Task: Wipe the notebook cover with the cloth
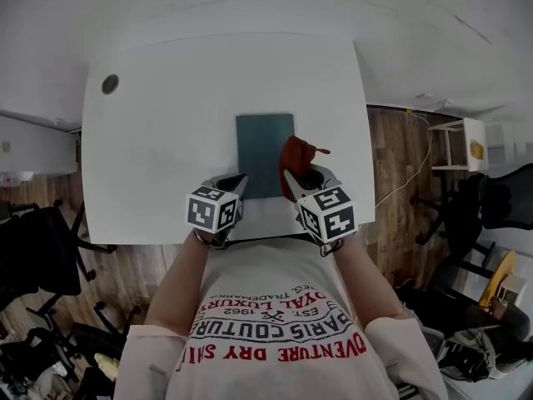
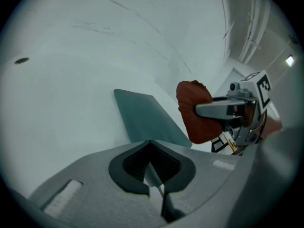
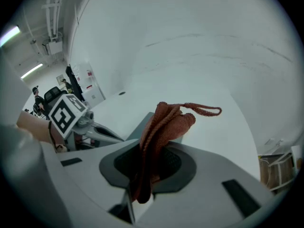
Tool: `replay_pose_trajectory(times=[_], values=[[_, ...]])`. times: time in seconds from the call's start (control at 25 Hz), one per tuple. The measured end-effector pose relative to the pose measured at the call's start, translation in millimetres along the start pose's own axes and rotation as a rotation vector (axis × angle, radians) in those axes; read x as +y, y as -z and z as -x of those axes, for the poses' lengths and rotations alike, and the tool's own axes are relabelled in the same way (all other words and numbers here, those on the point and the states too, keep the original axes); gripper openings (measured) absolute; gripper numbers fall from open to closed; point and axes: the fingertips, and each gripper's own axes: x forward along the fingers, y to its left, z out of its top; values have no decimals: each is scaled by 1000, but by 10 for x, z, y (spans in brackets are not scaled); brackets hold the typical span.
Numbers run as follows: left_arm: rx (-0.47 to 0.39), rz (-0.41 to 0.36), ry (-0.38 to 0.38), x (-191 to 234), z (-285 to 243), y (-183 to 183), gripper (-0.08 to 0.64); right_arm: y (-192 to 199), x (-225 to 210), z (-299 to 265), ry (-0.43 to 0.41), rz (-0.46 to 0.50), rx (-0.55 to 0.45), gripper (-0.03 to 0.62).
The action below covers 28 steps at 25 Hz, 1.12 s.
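At the near table (image 1: 150, 132) edge my right gripper (image 1: 305, 178) pinches the cloth (image 1: 296, 157) at the right edge of the notebook (image 1: 262, 144), its long axis running away from me; left gripper (image 1: 235, 185) closed, empty.

the right gripper (image 1: 301, 178) holds a red cloth (image 1: 294, 155) at the right edge of the teal notebook (image 1: 260, 152).

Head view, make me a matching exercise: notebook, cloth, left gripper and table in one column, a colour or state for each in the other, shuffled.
1. notebook
2. cloth
3. left gripper
4. table

A. white
B. rust red, clamped in the right gripper
C. dark teal, lying flat
D. shut, holding nothing

Pairs: 1-C, 2-B, 3-D, 4-A.
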Motion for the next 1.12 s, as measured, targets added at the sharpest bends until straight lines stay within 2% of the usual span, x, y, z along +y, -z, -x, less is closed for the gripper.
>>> replay_pose_trajectory(times=[0.16,0.28,0.6,0.72,0.92,1.12], values=[[1,4,7,-10,13,-9,9,81,489,-85,-143,-55,32,76],[4,13,13,-17,12,-17,10,161,703,-220,-200,-70,76,75],[-4,-8,-8,-31,-2,-24,9,408,613,-620,-155,-55,180,77],[-11,-22,-16,-24,-22,-45,9,426,569,-673,-150,-52,171,78],[-10,-22,-18,17,10,-21,9,451,543,-677,-175,-124,154,80],[-9,-22,-20,-13,17,12,9,521,365,-577,-149,-140,163,84]])
